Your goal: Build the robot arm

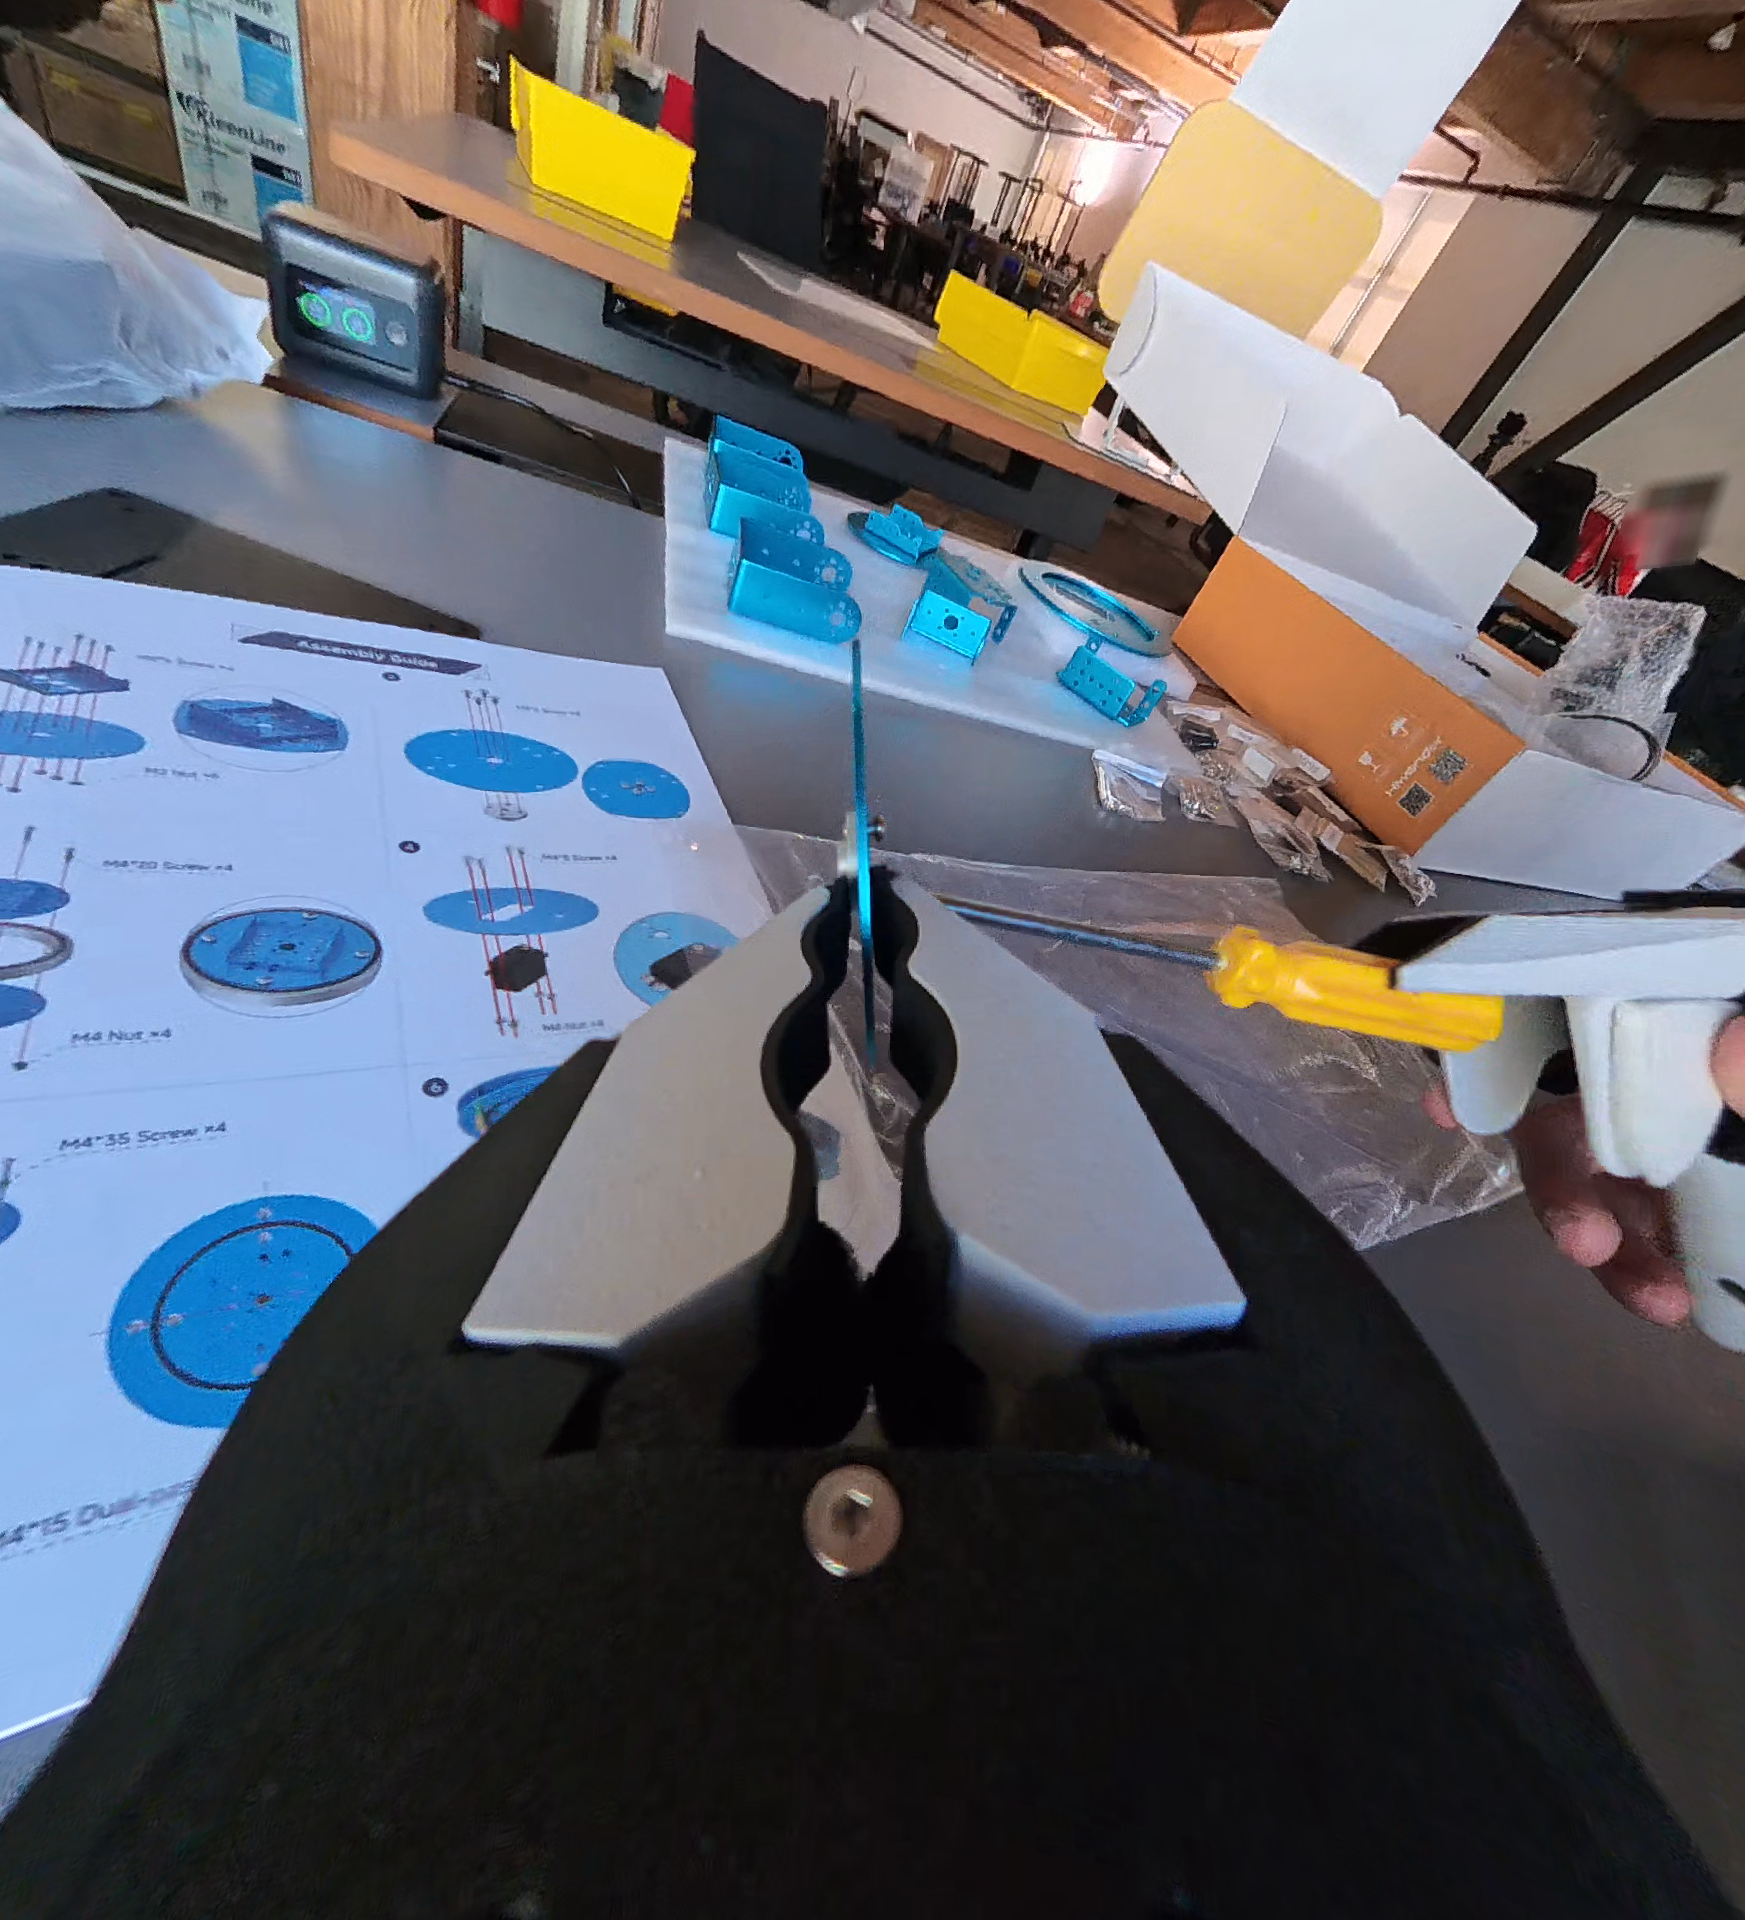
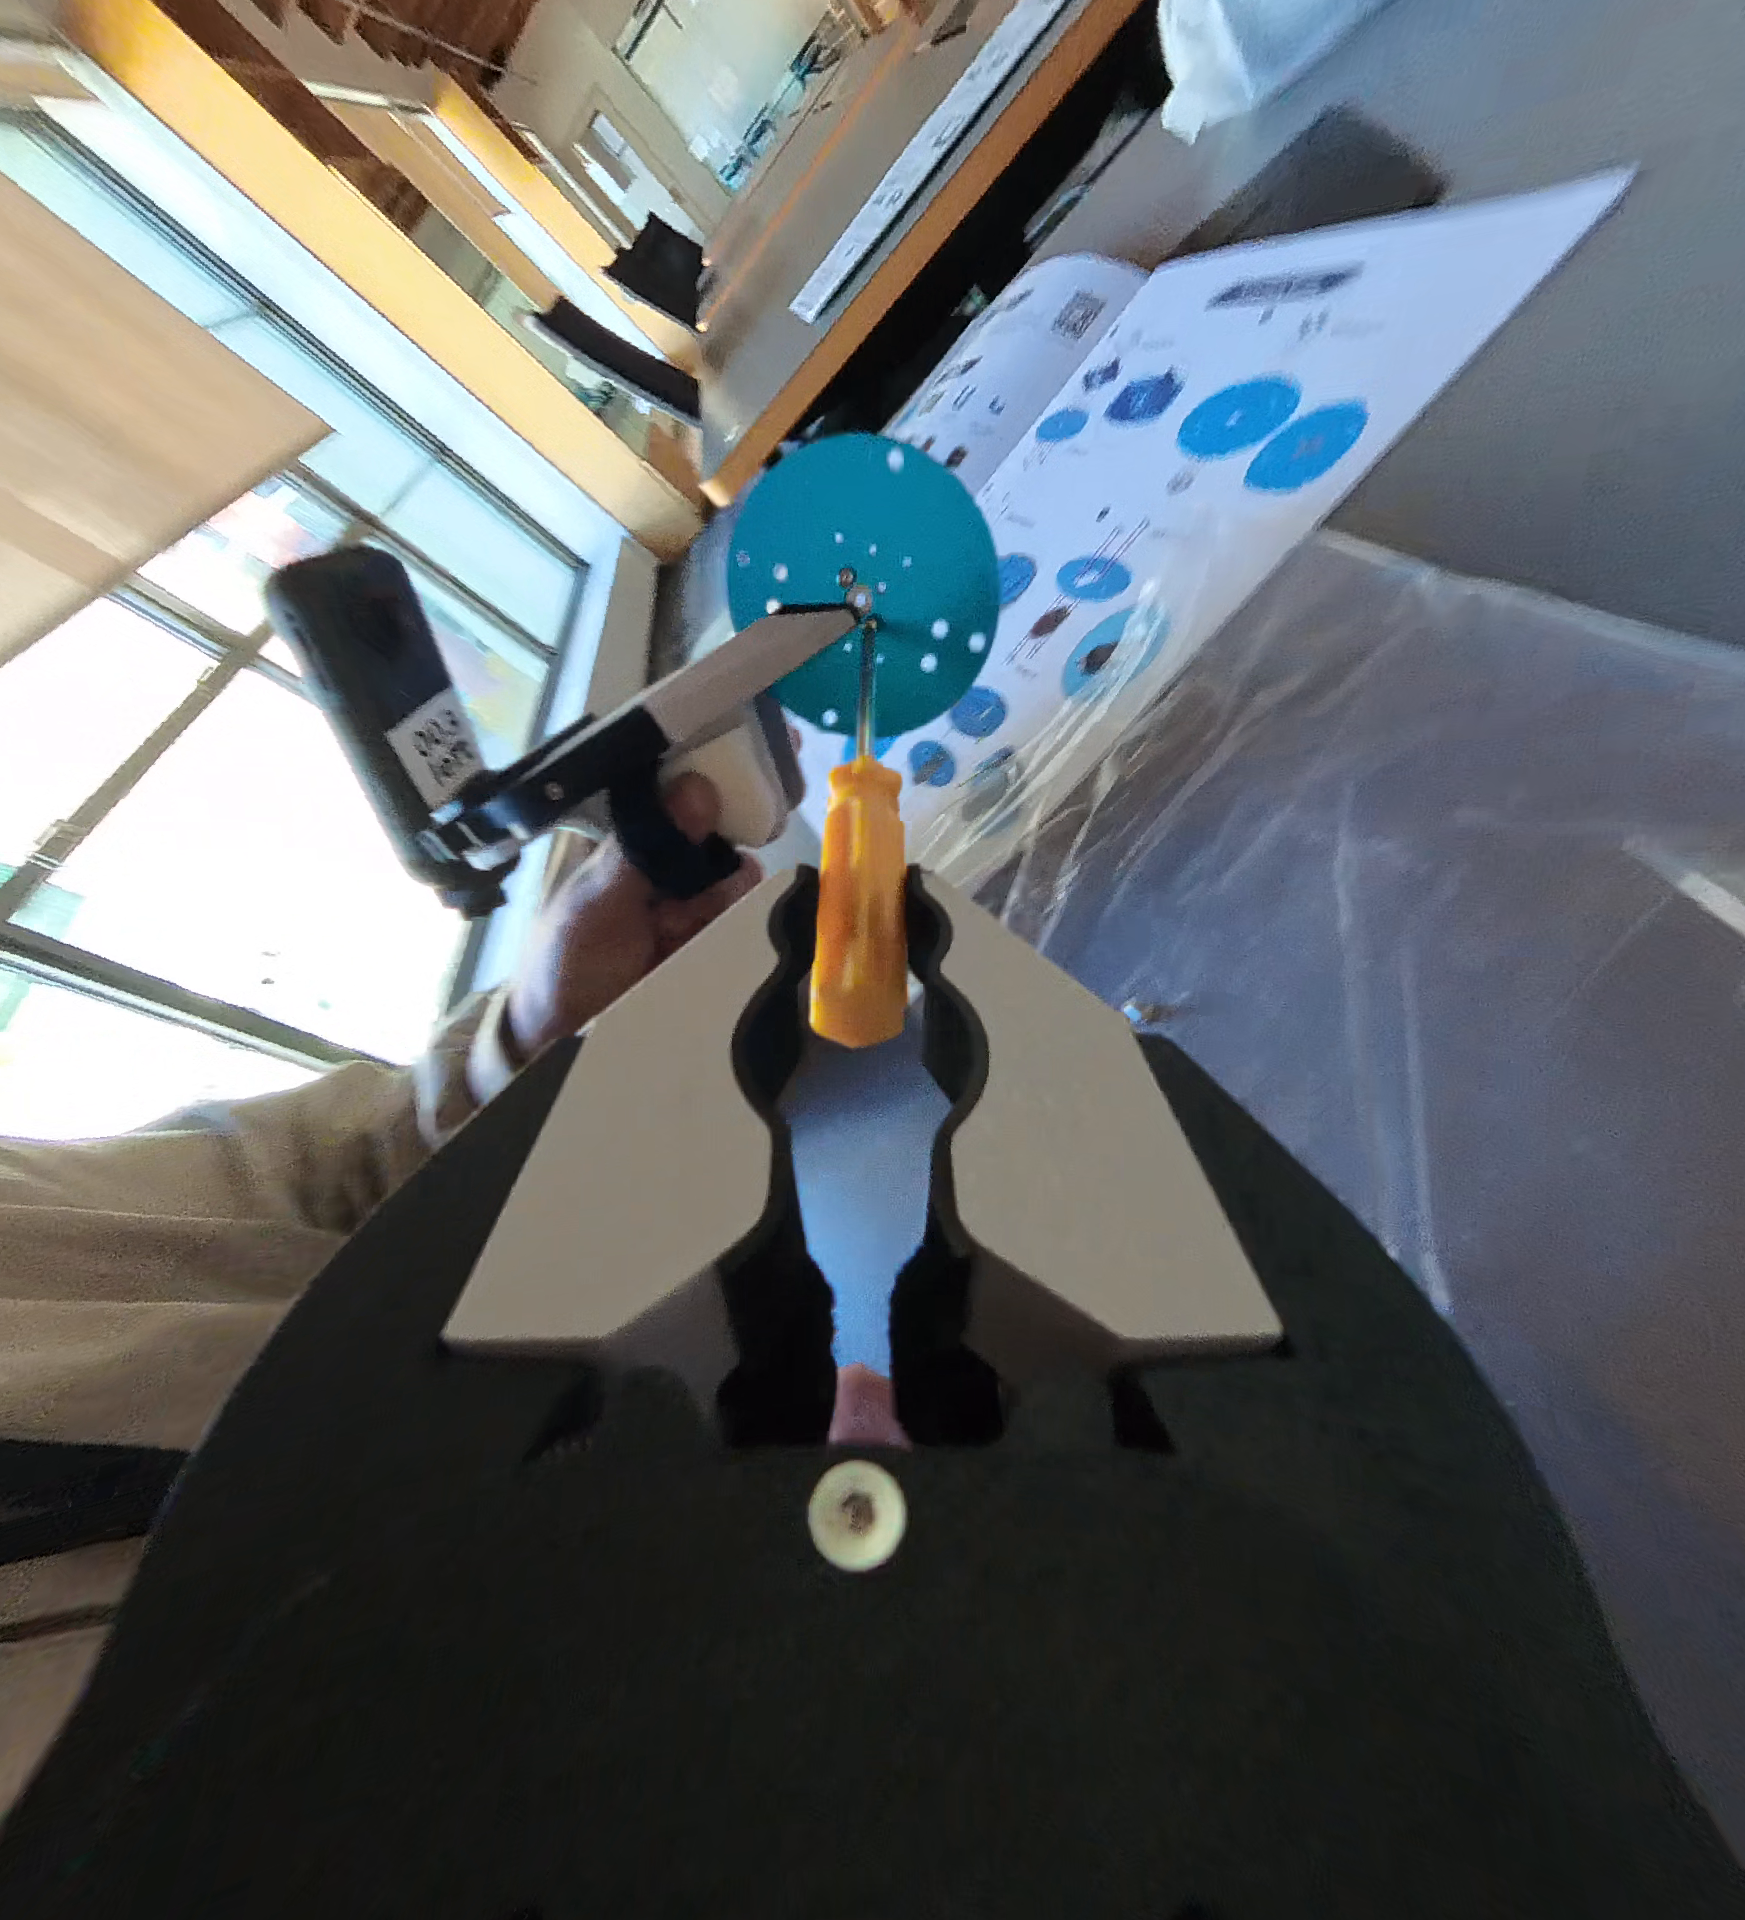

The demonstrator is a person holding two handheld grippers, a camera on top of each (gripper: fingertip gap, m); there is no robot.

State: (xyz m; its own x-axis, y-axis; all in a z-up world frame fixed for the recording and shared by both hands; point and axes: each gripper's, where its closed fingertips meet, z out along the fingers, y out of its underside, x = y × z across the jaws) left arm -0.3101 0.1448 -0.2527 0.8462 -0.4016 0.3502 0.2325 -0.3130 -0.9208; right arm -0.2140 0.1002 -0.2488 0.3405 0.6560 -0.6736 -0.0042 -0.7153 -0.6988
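Note:
My left gripper (image 1: 855,902) is shut on a thin blue round plate (image 1: 857,748), held on edge above the grey table. In the right wrist view the plate (image 2: 909,540) faces me as a teal disc with several holes, with the left gripper (image 2: 852,613) at its centre. My right gripper (image 2: 857,883) is shut on a yellow-handled screwdriver (image 2: 855,904). Its shaft tip touches a small screw near the plate's centre. In the left wrist view the screwdriver (image 1: 1346,995) comes in from the right, held by the right gripper (image 1: 1398,971).
A printed assembly sheet (image 1: 255,935) lies at left. A white foam pad (image 1: 743,582) carries several blue metal brackets (image 1: 785,551). Small bags of screws (image 1: 1252,790) and an open orange-and-white box (image 1: 1367,665) sit at right. Clear plastic film (image 1: 1211,1039) lies under the grippers. Some 11 centimeters of space lies between my two pairs of fingers.

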